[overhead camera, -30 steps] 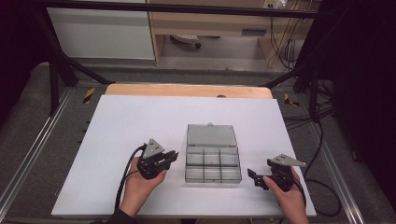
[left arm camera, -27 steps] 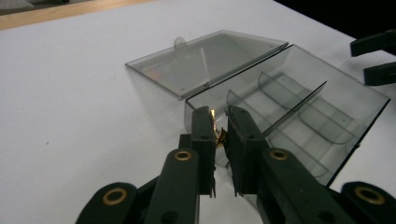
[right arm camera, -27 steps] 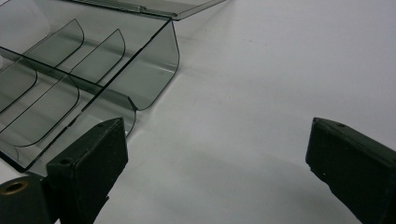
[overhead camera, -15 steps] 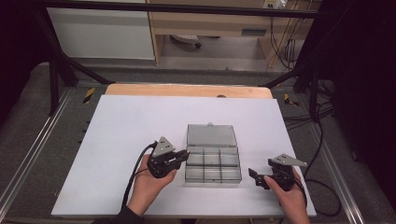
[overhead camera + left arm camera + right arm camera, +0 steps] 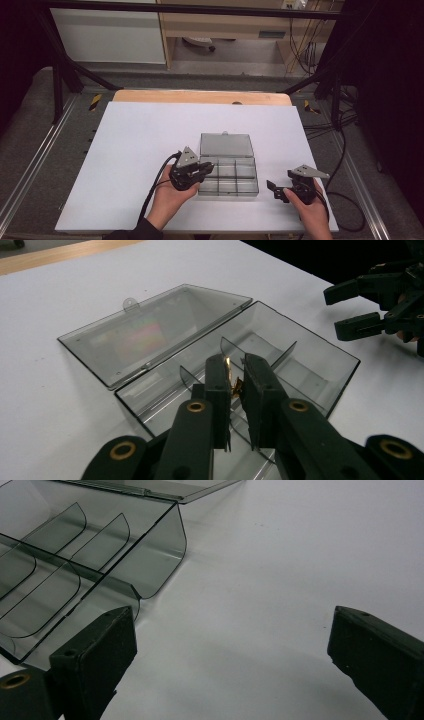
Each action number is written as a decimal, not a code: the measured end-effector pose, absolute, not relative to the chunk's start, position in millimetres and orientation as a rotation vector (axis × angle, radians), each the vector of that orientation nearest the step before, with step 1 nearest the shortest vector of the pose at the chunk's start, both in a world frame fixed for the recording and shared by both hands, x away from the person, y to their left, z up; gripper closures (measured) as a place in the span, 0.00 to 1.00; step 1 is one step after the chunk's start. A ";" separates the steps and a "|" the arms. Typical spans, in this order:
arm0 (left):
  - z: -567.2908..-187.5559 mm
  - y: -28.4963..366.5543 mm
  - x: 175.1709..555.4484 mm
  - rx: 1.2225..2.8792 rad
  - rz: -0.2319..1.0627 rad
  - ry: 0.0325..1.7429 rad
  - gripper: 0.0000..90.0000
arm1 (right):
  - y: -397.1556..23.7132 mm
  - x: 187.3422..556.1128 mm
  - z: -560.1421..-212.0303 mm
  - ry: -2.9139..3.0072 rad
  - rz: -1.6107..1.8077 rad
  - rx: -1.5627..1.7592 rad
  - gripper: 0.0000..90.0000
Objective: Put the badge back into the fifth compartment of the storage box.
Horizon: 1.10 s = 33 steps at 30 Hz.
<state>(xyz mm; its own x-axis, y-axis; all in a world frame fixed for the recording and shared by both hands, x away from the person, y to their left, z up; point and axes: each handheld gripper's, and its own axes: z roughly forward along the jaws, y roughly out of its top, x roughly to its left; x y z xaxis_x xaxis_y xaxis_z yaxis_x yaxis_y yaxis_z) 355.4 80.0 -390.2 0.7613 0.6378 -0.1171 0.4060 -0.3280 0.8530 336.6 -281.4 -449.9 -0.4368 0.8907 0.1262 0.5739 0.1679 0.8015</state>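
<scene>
Placing a small part into the open box (image 5: pixel 228 176), which lies mid-table (image 5: pixel 150 130), lid (image 5: pixel 150 332) folded flat behind. Left gripper (image 5: pixel 236 382), over the box's near compartments, pinches a tiny gold piece (image 5: pixel 235 385) between nearly closed jaws; lowering it well inside one divider cell before letting go would likely stop it bouncing out. Right gripper (image 5: pixel 275 189) rests just right of the box, jaws wide, holding nothing. No brand, label or writing is legible.

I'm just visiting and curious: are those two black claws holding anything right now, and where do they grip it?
The left gripper pinches a tiny gold-coloured piece between its pads, above the clear compartment box; what the piece is cannot be told. The right gripper is open and holds nothing.
</scene>
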 end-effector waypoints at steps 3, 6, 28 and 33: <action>-390.8 75.4 355.8 1.975 0.294 0.779 0.90 | -281.5 336.7 -450.0 2.078 1.163 1.391 0.07; -391.9 73.5 356.8 1.970 0.285 0.783 0.90 | -281.8 336.2 -449.5 2.076 1.170 1.389 0.07; -398.5 44.1 349.2 2.029 0.248 0.718 0.90 | -282.0 336.5 -449.7 2.077 1.169 1.390 0.06; -401.2 39.3 348.5 2.042 0.237 0.712 0.90 | -282.1 336.6 -449.8 2.076 1.170 1.389 0.06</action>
<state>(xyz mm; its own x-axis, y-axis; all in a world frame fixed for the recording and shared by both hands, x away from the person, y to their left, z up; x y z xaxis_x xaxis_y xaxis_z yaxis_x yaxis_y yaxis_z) 348.5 39.3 -401.2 0.8133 0.5715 -0.1092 0.3926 -0.4005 0.8280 336.6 -282.1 -449.8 -0.4387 0.8891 0.1304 0.5723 0.1645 0.8034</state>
